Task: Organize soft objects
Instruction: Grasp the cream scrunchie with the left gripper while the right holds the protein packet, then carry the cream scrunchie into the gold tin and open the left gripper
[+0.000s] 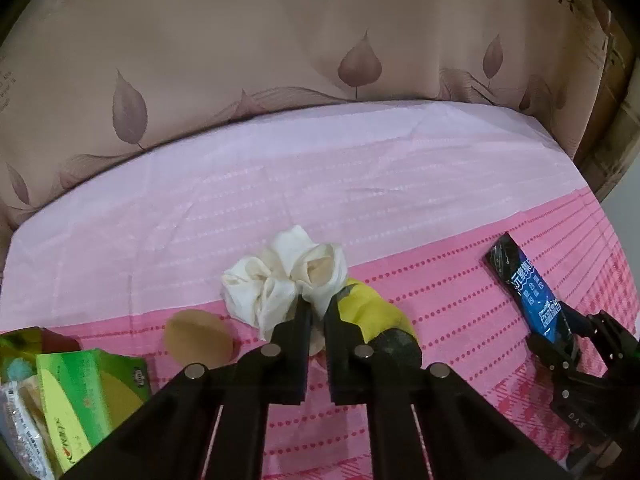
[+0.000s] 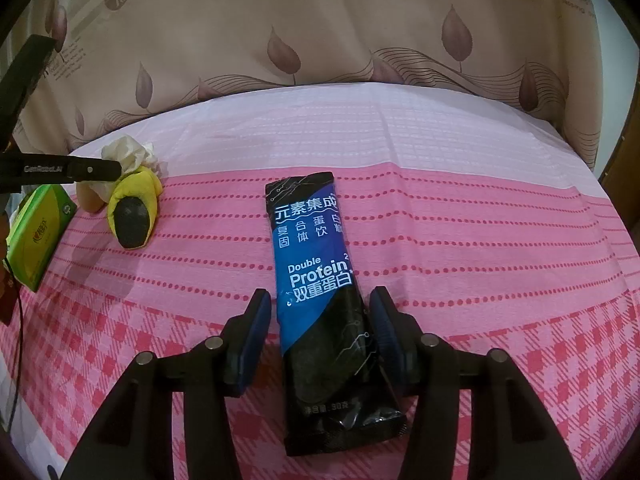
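Left tongs (image 1: 316, 304): drawn narrow, pinched on a fold of crumpled white cloth (image 1: 284, 276); cloth bunched on the pink-patterned surface (image 1: 440, 292), touching the yellow soft toy with dark end (image 1: 376, 320) just to its right; tan rounded soft piece (image 1: 200, 338) just to its left; green box (image 1: 88, 392) at the near left edge.

Right tongs (image 2: 320, 320): wide, one blue pad (image 2: 252, 340) on each side of the dark blue protein sachet (image 2: 316, 276), neither clearly pressing it; sachet flat on the surface, near the middle in the right wrist view.

Risks, as judged: grip on the cloth limited to a small fold, so likely slip or unravelling on lifting; possible drag of the yellow toy along with it, owing to contact; glossy film on the sachet, so likely sliding or buckling under a squeeze at the near part only, far end drooping if raised; left and right tongs near each other, so possible collision on converging moves.

Orientation: sachet long axis running away from the right tongs toward the leaf-print backdrop (image 2: 320, 40), tilted slightly left at the far end; printed top end far, crimped dark end near; yellow toy long axis slanted, dark end toward the near side; cloth without clear axis.
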The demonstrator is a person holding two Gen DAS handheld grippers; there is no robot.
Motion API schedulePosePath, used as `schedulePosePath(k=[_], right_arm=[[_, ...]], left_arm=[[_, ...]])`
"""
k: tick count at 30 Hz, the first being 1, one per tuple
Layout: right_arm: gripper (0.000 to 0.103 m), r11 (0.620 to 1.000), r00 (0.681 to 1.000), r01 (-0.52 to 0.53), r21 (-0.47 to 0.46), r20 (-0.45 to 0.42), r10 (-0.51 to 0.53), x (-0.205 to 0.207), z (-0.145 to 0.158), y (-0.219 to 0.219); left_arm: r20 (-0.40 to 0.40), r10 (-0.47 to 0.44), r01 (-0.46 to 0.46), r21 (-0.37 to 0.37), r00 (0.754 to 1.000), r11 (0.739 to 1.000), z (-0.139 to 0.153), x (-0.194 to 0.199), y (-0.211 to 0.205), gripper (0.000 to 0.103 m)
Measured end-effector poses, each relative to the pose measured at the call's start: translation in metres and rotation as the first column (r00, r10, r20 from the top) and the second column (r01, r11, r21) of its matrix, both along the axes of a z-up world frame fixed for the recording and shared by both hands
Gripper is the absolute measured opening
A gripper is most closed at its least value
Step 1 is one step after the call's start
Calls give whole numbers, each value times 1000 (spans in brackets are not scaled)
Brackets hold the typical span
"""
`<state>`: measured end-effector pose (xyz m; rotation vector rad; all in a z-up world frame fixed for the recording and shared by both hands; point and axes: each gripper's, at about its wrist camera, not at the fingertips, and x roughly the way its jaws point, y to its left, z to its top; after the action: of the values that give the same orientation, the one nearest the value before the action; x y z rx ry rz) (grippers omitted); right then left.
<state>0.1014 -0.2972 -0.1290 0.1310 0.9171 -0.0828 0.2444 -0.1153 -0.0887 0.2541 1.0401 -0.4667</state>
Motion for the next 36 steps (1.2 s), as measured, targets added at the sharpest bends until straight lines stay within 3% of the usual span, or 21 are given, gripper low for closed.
schedulePosePath(k=[15, 36], right_arm=[[51, 1000, 1000, 1, -2, -1, -1, 0, 0, 0], [51, 1000, 1000, 3, -4, -1, -3, 0, 0, 2]], left_arm=[[29, 10, -7, -93, 1000, 996, 51, -29, 18, 5], [95, 127, -116, -111, 987, 987, 111, -60, 89, 5]])
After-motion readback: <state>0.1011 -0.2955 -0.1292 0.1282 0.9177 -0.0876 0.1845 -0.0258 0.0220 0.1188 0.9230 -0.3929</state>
